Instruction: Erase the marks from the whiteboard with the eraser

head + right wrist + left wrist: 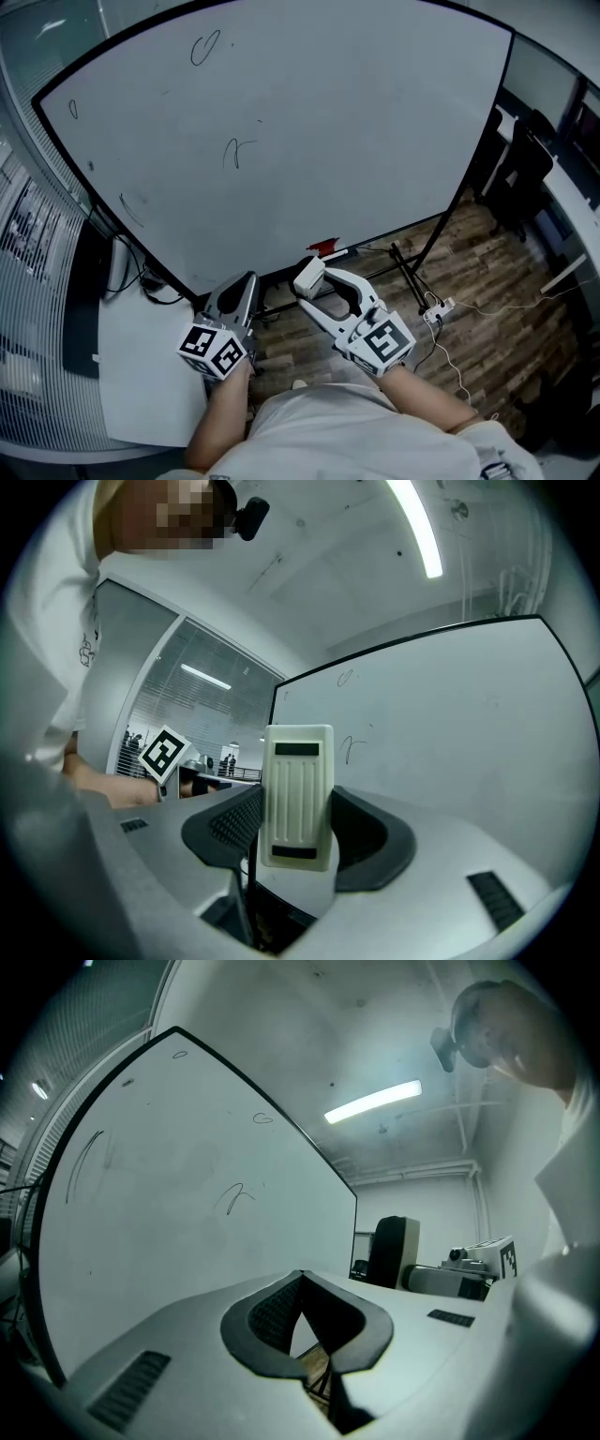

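Note:
The big whiteboard [309, 131] fills the head view and carries a loop mark [204, 47], a small squiggle [237, 152], a tiny oval [73, 109] and a faint stroke [129, 208]. My right gripper [312, 278] is shut on the white ribbed eraser [308, 274], held below the board's lower edge and apart from it. In the right gripper view the eraser [298, 799] stands upright between the jaws, with the whiteboard [450, 724] behind it. My left gripper [246, 284] is shut and holds nothing. Its view shows the whiteboard [187, 1204] and the squiggle [239, 1194].
A red object [323, 247] lies on the board's tray. A white desk [141, 375] stands at lower left. The board's black stand legs [412, 272], a power strip [438, 312] with cables and black chairs [520, 173] are on the wooden floor at right.

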`<action>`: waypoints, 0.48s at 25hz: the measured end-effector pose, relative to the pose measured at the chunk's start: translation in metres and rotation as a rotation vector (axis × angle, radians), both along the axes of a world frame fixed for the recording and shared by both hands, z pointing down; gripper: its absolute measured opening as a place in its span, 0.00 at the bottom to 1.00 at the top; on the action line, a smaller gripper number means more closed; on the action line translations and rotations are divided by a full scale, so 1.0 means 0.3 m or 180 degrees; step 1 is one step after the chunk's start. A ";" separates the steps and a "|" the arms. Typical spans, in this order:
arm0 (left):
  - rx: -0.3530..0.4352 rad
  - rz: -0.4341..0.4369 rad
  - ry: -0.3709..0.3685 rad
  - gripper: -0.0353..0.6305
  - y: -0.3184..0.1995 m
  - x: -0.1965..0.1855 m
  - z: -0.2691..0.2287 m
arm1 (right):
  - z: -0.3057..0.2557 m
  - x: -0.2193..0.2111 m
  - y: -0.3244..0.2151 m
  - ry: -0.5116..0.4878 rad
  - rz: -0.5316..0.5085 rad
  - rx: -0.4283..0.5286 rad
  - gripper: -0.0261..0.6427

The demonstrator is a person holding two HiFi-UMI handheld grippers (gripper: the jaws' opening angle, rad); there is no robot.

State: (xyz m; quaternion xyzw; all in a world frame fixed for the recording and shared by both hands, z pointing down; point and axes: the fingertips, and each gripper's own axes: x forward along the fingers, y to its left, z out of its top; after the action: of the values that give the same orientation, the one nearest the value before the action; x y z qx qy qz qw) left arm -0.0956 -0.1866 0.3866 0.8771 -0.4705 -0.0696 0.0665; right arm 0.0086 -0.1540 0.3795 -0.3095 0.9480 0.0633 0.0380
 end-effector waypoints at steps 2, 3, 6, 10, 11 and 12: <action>0.0017 0.0057 -0.0028 0.06 -0.030 -0.038 -0.016 | -0.021 -0.039 -0.035 -0.0024 0.0030 0.0019 0.39; 0.0023 0.0085 -0.0048 0.06 -0.042 -0.055 -0.024 | -0.026 -0.058 -0.049 -0.0012 0.0041 0.0029 0.39; 0.0058 0.0164 -0.0098 0.06 -0.072 -0.105 -0.051 | -0.031 -0.119 -0.087 0.0034 0.0070 0.0065 0.39; 0.0107 0.0295 -0.0152 0.06 -0.108 -0.159 -0.063 | -0.032 -0.198 -0.125 0.0092 0.0118 0.0122 0.39; 0.0107 0.0330 -0.0166 0.06 -0.114 -0.167 -0.062 | -0.031 -0.211 -0.131 0.0108 0.0136 0.0136 0.39; 0.0101 0.0363 -0.0175 0.06 -0.122 -0.174 -0.059 | -0.028 -0.221 -0.138 0.0123 0.0153 0.0143 0.39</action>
State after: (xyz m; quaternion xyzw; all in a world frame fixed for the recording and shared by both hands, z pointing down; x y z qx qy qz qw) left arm -0.1478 -0.2231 0.3688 0.9051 -0.4202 -0.0489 0.0434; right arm -0.0578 -0.1954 0.3710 -0.3300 0.9392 0.0914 0.0251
